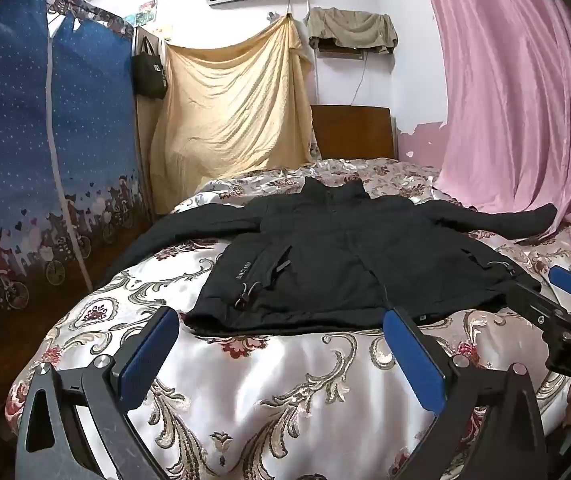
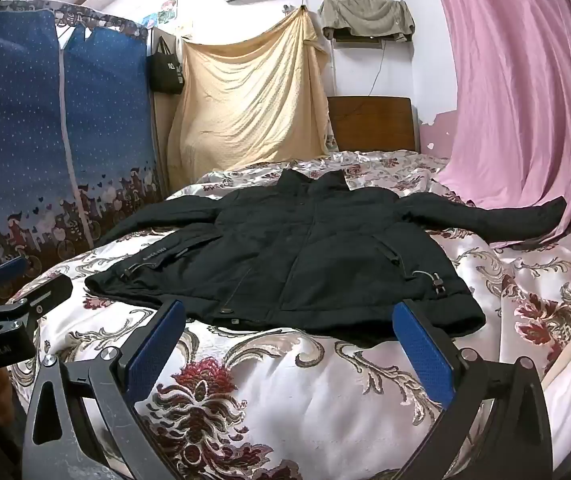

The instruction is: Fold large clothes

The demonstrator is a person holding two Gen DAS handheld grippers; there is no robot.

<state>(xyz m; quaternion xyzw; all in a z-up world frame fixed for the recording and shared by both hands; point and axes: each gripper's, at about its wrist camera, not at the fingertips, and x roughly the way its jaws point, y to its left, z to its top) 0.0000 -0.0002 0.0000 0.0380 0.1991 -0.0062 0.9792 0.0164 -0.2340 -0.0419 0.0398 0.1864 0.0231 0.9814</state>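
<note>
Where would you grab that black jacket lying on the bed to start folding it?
Probably the sleeve cuffs: the jacket lies flat, front up, sleeves spread sideways. The right sleeve could be pinched from the outer side by the open right tool and carried across the chest.

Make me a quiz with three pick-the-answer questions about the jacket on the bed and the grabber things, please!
1. Where does the black jacket lie?
A. Spread flat on the flowery bedspread
B. Hanging on the wall
C. Folded on the floor

2. What colour are the pads on the gripper fingers?
A. Red
B. Blue
C. Yellow

3. How do the left gripper and the right gripper stand?
A. Both shut on the jacket
B. One open, one shut
C. Both wide open, holding nothing

Answers:
1 A, since the jacket lies front up with both sleeves stretched out to the sides on the bed.
2 B, since every pad in both wrist views is blue.
3 C, since the fingers stand far apart, just short of the jacket's hem, with only bedspread between them.
</note>
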